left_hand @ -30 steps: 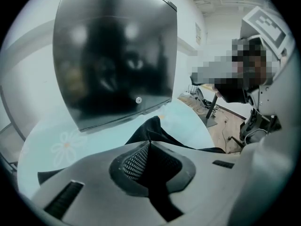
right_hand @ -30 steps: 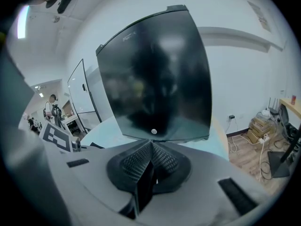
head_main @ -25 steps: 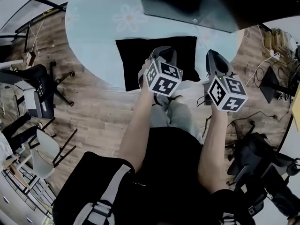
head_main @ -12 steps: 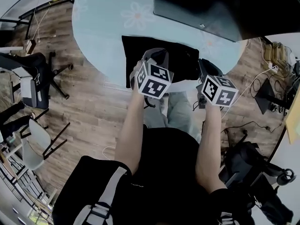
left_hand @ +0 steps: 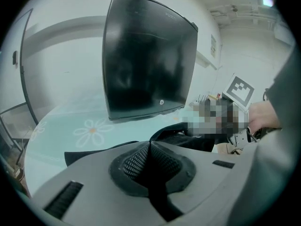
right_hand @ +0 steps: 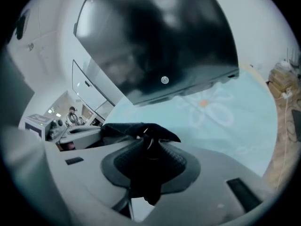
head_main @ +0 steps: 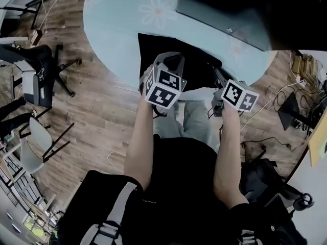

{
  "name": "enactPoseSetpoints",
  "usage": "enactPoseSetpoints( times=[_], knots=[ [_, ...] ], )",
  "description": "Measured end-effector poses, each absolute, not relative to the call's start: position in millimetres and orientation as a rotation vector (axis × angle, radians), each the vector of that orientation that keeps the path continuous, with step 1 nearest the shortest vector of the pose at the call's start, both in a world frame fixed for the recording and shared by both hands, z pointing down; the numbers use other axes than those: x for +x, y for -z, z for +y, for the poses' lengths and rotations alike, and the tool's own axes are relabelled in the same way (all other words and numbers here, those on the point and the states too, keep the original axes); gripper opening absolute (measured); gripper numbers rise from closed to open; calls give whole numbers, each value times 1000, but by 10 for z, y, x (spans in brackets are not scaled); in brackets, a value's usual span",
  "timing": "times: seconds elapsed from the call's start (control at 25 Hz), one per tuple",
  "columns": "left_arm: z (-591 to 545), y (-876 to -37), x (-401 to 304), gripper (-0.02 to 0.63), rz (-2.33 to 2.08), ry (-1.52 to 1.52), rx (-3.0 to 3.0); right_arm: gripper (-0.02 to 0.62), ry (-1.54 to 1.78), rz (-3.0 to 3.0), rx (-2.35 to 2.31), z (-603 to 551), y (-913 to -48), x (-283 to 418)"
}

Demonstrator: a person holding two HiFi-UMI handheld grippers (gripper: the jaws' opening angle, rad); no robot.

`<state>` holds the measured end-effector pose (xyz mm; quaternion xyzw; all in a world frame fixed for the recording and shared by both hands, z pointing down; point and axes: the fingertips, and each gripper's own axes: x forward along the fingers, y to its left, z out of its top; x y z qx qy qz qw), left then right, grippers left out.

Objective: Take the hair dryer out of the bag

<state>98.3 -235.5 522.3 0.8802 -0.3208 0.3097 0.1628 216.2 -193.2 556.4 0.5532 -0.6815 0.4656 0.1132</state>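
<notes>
A black fabric bag (head_main: 153,50) lies on the round light-blue table (head_main: 117,29) near its front edge. No hair dryer shows; the bag's inside is hidden. My left gripper (head_main: 173,58) rests over the bag's middle. In the left gripper view its jaws (left_hand: 149,142) stand shut, with the black bag (left_hand: 94,152) right at their tips; whether they pinch the cloth is unclear. My right gripper (head_main: 211,68) is at the bag's right corner. Its jaws (right_hand: 149,140) have just been opening, and a fold of the bag (right_hand: 136,128) stands between them, not pressed.
A big black flat panel (head_main: 240,9) lies on the table's far right, just behind the bag. Office chairs (head_main: 36,86) stand on the wooden floor at the left. Cables (head_main: 286,91) and a black chair (head_main: 271,182) are at the right.
My right gripper has come down from above the table's edge to the bag's right corner. The left gripper has slid a little to the left over the bag.
</notes>
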Motion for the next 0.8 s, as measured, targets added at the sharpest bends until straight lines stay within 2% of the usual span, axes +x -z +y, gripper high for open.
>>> enactPoseSetpoints(
  times=[0.08, 0.44, 0.68, 0.8],
  knots=[
    [-2371, -5222, 984, 24, -917, -868, 2507, 123, -1405, -2043, 1620, -1985, -5554, 2119],
    [-2376, -5225, 961, 25, -917, -827, 2498, 125, -1517, -2132, 1608, -2071, -5607, 2074],
    [-2393, -5199, 953, 25, -933, -815, 2496, 200, -1566, -2089, 1659, -2041, -5660, 2187],
    [-2435, -5185, 992, 25, -950, -819, 2502, 146, -1622, -1993, 1703, -1935, -5754, 2297]
  ],
)
